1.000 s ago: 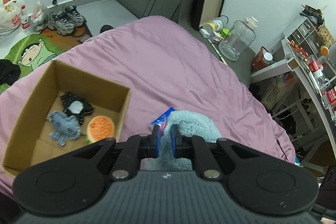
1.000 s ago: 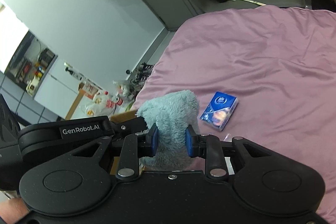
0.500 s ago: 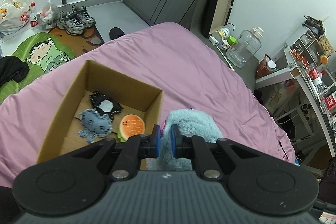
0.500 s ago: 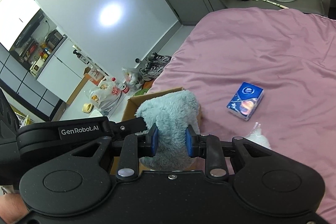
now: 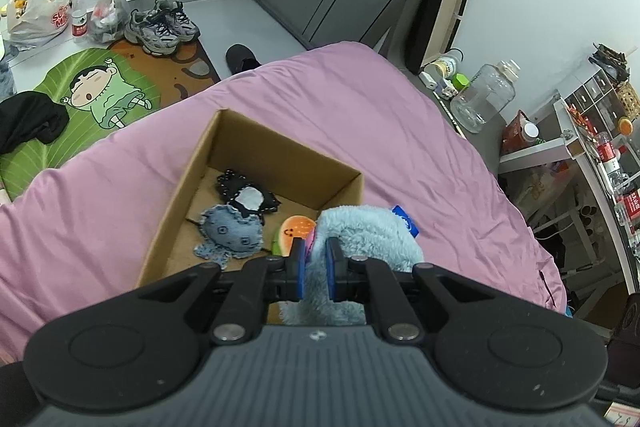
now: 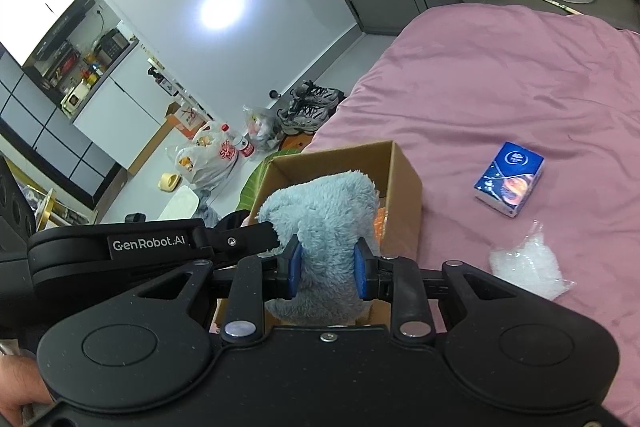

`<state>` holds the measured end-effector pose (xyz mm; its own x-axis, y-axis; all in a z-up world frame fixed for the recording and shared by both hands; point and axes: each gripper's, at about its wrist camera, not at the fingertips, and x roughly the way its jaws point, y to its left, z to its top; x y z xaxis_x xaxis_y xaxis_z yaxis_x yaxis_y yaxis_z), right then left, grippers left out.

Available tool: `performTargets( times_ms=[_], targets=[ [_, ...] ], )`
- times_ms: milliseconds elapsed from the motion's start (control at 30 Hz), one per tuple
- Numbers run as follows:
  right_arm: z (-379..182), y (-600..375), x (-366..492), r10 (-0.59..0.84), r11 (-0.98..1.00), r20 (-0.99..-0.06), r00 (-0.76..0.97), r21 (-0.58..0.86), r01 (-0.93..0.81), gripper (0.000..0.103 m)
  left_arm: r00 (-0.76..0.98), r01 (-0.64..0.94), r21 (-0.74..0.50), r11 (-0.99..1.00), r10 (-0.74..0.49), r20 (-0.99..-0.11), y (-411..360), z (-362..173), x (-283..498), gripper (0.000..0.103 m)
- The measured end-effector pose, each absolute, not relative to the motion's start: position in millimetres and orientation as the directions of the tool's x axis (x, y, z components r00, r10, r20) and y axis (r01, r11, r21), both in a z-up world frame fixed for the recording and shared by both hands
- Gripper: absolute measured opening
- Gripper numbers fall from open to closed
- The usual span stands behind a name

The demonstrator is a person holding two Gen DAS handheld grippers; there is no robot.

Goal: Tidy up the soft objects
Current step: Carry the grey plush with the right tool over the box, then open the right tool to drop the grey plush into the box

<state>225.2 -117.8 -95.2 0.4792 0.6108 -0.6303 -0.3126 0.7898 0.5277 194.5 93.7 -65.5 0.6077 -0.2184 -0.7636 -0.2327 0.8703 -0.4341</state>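
Both grippers, left (image 5: 315, 269) and right (image 6: 327, 269), pinch the blue plush (image 6: 324, 223) over the near right corner of the box (image 5: 192, 163), whose open floor lies ahead-left.

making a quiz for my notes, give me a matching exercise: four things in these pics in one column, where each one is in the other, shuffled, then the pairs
Things:
1. fluffy blue plush
2. tissue pack
3. denim toy
4. sneakers

Places:
A. on the floor by the wall
B. lying on the pink bedcover
C. inside the cardboard box
D. gripped by both tools

Pairs: 1-D, 2-B, 3-C, 4-A
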Motion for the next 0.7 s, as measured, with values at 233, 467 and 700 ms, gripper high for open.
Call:
performTargets(
  times_ms=[233, 467, 700],
  targets=[
    [-97, -106, 225, 0.614, 0.789, -0.642, 0.461, 0.518, -0.33, 0.026, 0.595, -0.232, -0.415, 0.88, -0.21, -0.776, 103, -69, 196, 0.009],
    [-101, -101, 229, 0.613, 0.79, -0.659, 0.436, 0.52, -0.325, 0.042, 0.574, -0.243, -0.404, 0.882, -0.205, -0.793, 106, -76, 200, 0.014],
    [-90, -132, 233, 0.61, 0.787, -0.642, 0.465, 0.558, -0.263, 0.053, 0.55, -0.262, -0.353, 0.898, -0.162, -0.819, 100, -76, 207, 0.021]
  ],
)
